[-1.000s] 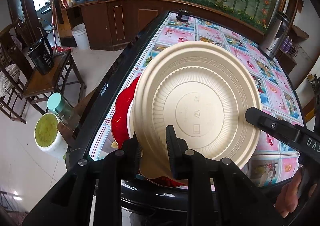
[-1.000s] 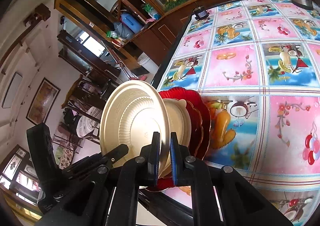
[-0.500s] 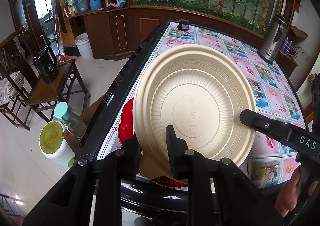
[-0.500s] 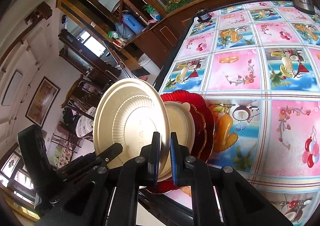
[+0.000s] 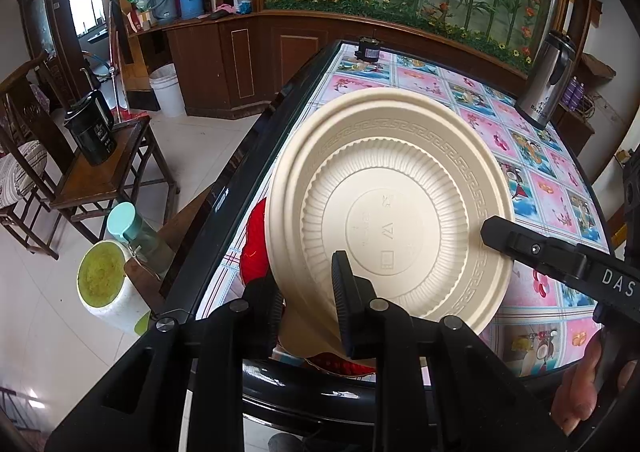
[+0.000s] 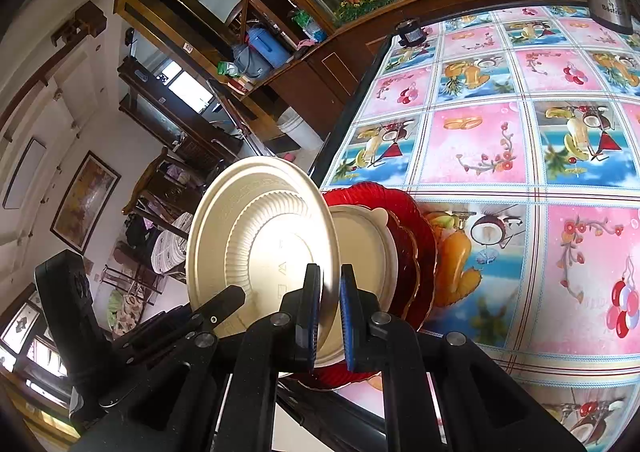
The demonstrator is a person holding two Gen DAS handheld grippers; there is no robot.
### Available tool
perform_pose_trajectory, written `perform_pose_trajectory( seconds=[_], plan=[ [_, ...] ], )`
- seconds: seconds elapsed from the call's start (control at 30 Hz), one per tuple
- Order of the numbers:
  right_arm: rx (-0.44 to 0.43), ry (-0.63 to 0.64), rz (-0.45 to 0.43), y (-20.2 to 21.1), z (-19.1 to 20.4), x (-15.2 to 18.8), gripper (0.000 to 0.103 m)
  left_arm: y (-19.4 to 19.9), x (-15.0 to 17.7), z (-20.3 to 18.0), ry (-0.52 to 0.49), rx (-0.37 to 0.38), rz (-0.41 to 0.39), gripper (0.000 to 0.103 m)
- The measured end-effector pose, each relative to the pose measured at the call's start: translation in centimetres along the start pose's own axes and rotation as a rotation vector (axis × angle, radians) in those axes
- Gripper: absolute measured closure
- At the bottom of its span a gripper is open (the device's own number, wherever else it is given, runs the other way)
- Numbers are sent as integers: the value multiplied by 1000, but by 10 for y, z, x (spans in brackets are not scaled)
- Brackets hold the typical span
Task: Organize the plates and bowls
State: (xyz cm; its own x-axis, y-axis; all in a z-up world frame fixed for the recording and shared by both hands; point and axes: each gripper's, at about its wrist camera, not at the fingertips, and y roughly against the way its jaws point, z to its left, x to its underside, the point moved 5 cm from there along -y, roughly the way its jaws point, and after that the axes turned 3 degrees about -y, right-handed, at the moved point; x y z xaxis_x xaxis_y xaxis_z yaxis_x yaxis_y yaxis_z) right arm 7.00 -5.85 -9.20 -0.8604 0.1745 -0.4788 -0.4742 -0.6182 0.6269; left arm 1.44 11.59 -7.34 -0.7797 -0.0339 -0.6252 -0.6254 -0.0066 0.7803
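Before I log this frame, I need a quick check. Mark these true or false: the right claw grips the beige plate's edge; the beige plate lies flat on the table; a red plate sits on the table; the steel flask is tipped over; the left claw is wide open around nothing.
1. The right claw grips the beige plate by its edge: true.
2. The beige plate lies flat on the table: false, it is held tilted on edge.
3. A red plate sits on the table: true.
4. The steel flask is tipped over: false, it stands upright.
5. The left claw is open around nothing: false, the beige plate's rim sits between its fingers.
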Motion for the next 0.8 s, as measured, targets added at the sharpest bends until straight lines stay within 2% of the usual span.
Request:
perform_pose_trajectory(
  seconds=[0.8],
  plan=[
    [2, -1, 8, -5, 3, 0, 94, -5, 2, 3, 7, 8, 15, 82]
  ],
)
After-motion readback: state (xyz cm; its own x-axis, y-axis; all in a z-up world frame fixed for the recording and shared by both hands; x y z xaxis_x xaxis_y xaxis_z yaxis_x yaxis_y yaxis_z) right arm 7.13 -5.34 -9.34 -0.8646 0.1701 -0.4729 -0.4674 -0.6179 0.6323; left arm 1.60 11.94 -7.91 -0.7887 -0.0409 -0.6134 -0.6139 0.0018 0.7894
